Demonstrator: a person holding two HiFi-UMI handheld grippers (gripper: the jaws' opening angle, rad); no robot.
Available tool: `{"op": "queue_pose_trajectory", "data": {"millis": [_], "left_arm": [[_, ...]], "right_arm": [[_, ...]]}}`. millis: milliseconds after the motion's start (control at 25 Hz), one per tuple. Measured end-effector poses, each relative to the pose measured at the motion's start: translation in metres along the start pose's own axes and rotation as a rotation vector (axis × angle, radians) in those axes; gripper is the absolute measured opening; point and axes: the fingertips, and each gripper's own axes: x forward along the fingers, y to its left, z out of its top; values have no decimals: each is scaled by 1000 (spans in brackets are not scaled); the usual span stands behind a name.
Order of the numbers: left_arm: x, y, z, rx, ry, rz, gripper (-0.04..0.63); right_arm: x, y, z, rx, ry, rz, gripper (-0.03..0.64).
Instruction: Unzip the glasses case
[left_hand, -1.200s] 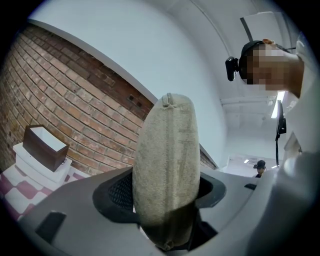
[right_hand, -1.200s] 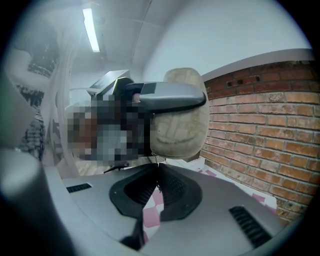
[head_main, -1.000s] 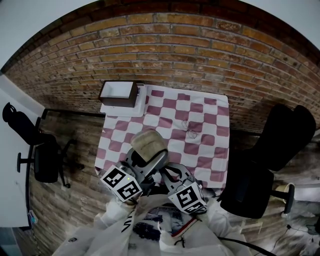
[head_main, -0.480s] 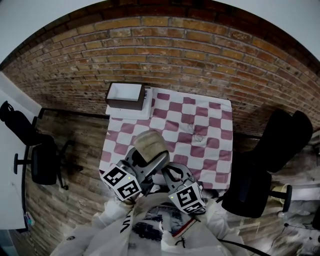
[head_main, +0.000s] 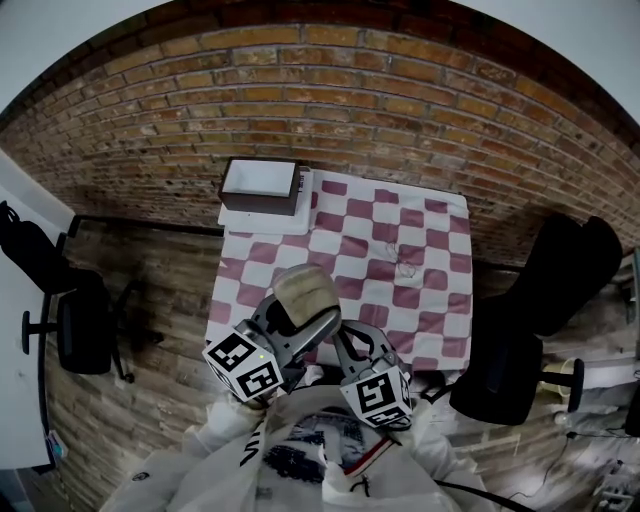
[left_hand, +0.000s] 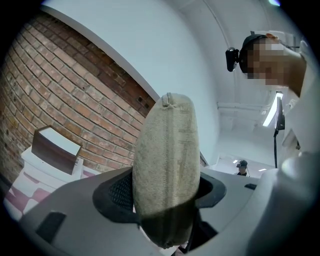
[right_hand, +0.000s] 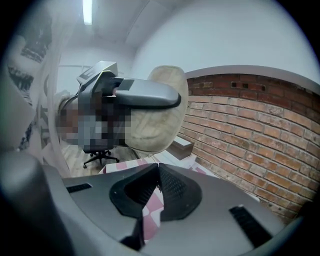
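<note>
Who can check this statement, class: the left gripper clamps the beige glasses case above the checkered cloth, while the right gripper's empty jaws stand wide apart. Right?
One slip: the right gripper has its empty jaws shut together, not wide apart, as the right gripper view shows. The left gripper does clamp the beige glasses case above the checkered cloth.

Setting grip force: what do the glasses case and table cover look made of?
Glasses case: beige felt-like fabric, matte and fuzzy, seam running along its edge; probably stiff underneath, as it keeps its rounded shape. Table cover: thin matte cloth, maroon-and-white checks, slightly puckered near the middle.
</note>
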Motion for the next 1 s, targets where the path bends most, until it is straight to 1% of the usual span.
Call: {"op": "queue_pose_trajectory", "data": {"millis": [160,360,560,760,1000], "left_arm": [[-12,4,-6,-25,15,-16,290],[-15,3,-11,-25,34,-63,291],[-10,0,-20,-29,63,-91,291],[-3,2,-23,-16,82,-89,290],[-7,5,-28,-7,113,-75,290]], "right_arm": [[2,9,0,-14,23,-27,18],[0,9,0,-42,36,-82,18],[-4,4,-5,-50,54,-114,17],[-1,-4,-9,-39,48,-113,18],[2,-5,-7,-43,43,-125,17]]}}
